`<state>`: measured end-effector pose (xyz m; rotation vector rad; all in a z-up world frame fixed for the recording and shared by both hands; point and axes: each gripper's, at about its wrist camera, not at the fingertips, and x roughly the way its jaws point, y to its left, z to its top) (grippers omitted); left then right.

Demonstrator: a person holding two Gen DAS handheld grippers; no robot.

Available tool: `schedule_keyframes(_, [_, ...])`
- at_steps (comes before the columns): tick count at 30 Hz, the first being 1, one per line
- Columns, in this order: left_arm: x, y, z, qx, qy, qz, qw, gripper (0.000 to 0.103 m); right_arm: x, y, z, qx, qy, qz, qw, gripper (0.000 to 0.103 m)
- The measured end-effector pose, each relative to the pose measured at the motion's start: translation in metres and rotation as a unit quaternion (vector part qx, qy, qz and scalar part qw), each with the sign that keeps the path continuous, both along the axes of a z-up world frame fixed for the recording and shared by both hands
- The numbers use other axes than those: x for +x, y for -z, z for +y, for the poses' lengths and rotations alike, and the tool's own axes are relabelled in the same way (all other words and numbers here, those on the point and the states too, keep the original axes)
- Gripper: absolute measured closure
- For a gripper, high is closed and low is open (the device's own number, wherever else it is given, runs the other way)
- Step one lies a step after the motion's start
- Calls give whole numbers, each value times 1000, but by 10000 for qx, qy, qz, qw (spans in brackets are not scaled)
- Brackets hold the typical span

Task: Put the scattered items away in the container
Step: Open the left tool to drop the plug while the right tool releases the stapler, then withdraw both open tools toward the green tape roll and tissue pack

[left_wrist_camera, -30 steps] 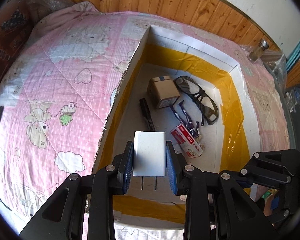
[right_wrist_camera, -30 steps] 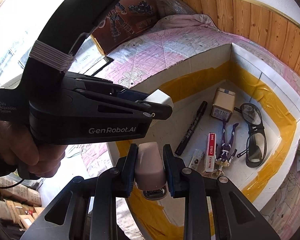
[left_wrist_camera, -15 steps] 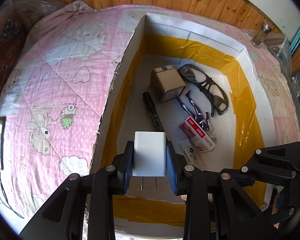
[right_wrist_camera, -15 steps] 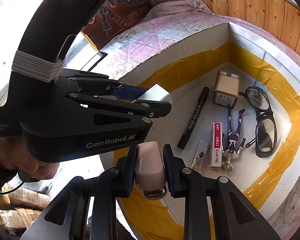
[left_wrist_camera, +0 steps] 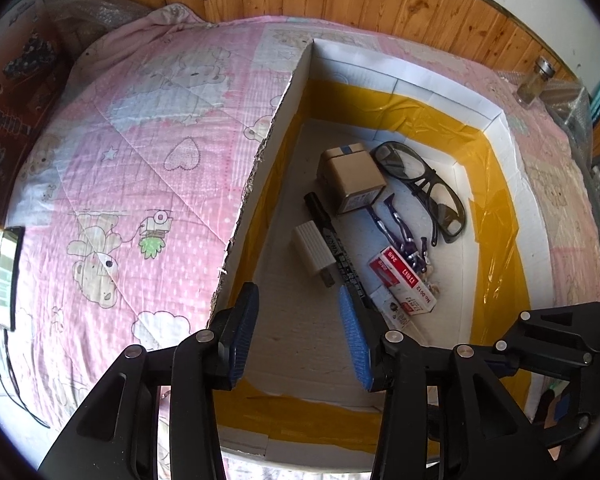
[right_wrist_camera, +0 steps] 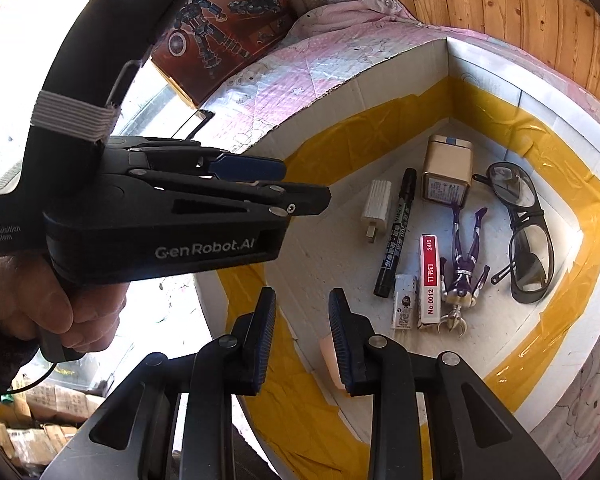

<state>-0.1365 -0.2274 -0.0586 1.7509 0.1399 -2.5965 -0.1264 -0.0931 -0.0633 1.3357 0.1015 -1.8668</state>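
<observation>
Both grippers hang over the near edge of the box [left_wrist_camera: 496,120], a white cardboard container with yellow tape along its inner walls. The left gripper [left_wrist_camera: 298,334] has its jaws spread wide and holds nothing. The right gripper [right_wrist_camera: 302,334] is spread too, also with nothing between the pads – a pinkish item [right_wrist_camera: 330,354] lies on the box floor just behind its right finger, mostly hidden.

On the floor a little farther in, the white charger [left_wrist_camera: 310,250] lies on its side, prongs toward the near side, just left of the black marker [left_wrist_camera: 338,250] and touching it or almost touching. Right of the marker is the red staple box [left_wrist_camera: 404,282] with a small white packet [right_wrist_camera: 405,306] beside it – and next to these the purple figure [right_wrist_camera: 464,264]. Farther in sits the brown carton [left_wrist_camera: 352,176], and to its right the dark glasses [left_wrist_camera: 420,186].

The box rests on a pink quilt [left_wrist_camera: 140,160]; beyond it, at the far right, stands a small jar [left_wrist_camera: 534,82].
</observation>
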Motion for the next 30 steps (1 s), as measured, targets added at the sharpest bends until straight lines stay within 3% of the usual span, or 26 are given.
schedule_keyframes(11, [7, -17, 15, 21, 23, 133, 9999, 56, -1, -14, 43, -355, 490, 52, 9982, 73])
schedule_keyframes(30, [32, -63, 71, -5, 231, 491, 9985, 56, 25, -53, 102, -1183, 631, 677, 9887, 73])
